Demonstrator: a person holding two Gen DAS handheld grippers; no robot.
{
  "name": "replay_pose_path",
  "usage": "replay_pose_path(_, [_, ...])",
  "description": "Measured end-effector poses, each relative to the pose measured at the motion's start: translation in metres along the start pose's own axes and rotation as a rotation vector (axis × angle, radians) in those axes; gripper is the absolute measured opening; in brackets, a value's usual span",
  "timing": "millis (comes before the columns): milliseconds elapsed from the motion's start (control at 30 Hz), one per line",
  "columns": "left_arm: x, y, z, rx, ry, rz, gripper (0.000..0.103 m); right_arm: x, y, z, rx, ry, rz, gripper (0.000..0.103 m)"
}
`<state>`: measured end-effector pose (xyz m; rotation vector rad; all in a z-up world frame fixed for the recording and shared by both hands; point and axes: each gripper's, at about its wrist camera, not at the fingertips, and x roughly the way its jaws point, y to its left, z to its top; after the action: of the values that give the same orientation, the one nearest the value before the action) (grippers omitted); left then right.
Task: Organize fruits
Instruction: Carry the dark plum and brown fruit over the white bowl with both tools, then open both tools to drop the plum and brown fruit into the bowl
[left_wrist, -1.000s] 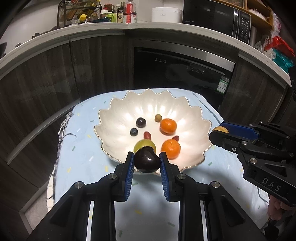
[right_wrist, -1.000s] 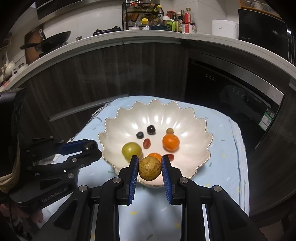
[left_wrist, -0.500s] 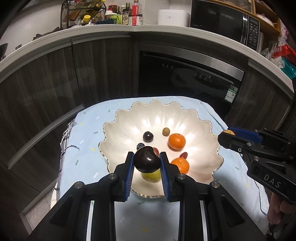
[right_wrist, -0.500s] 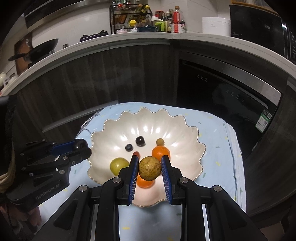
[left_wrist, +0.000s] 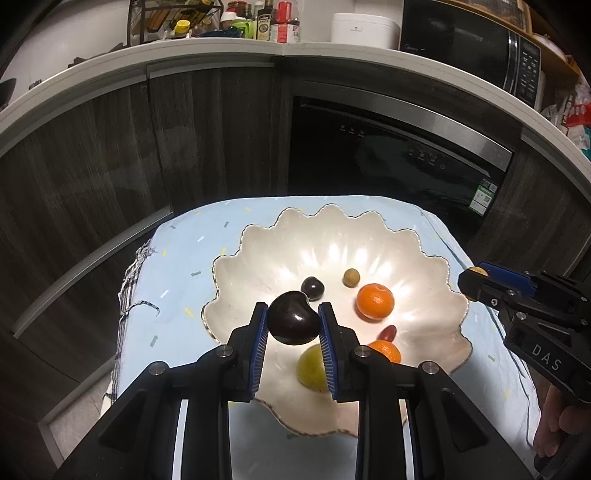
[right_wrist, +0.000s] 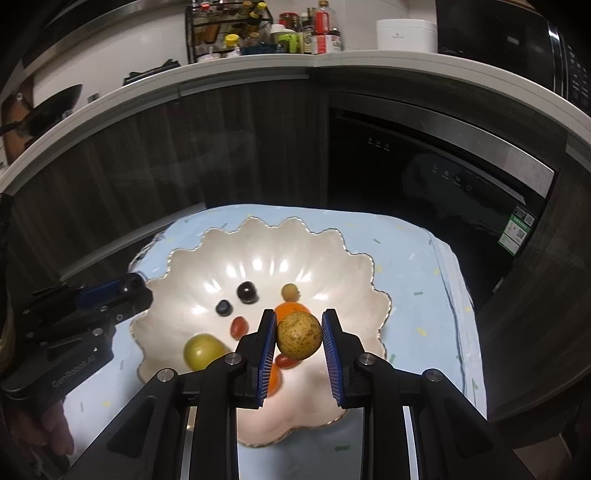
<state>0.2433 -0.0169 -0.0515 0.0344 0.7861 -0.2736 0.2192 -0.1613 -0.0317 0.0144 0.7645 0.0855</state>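
Note:
My left gripper (left_wrist: 293, 325) is shut on a dark plum (left_wrist: 293, 319) and holds it above the near left part of the white scalloped bowl (left_wrist: 332, 236). My right gripper (right_wrist: 298, 334) is shut on a brown speckled round fruit (right_wrist: 298, 335) above the bowl's (right_wrist: 258, 243) near middle. In the bowl lie two oranges (left_wrist: 375, 301), a green-yellow fruit (right_wrist: 203, 350), a dark cherry (right_wrist: 246, 291), a blueberry (right_wrist: 223, 307), red grape tomatoes (right_wrist: 239, 326) and a small tan fruit (right_wrist: 290, 291). Each gripper shows in the other's view: the right one (left_wrist: 476, 280), the left one (right_wrist: 129, 290).
The bowl stands on a light blue cloth (left_wrist: 177, 280) over a small table. Dark cabinets and a dishwasher (left_wrist: 388, 155) stand behind it. The counter above carries bottles, a spice rack (right_wrist: 229, 29) and a microwave (left_wrist: 469, 44).
Both grippers have moved forward and up over the bowl with their fruits still held. The bowl now lies lower in both views.

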Motion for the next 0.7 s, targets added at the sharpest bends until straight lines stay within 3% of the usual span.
replay_pose_path(633, [0.029, 0.009, -0.001, -0.023, 0.065, 0.026, 0.029, 0.032, -0.016, -0.002, 0.055, 0.078, -0.116, 0.027])
replay_pose_path(700, [0.028, 0.009, -0.001, -0.025, 0.064, 0.033, 0.044, 0.031, -0.016, -0.003, 0.055, 0.080, -0.122, 0.028])
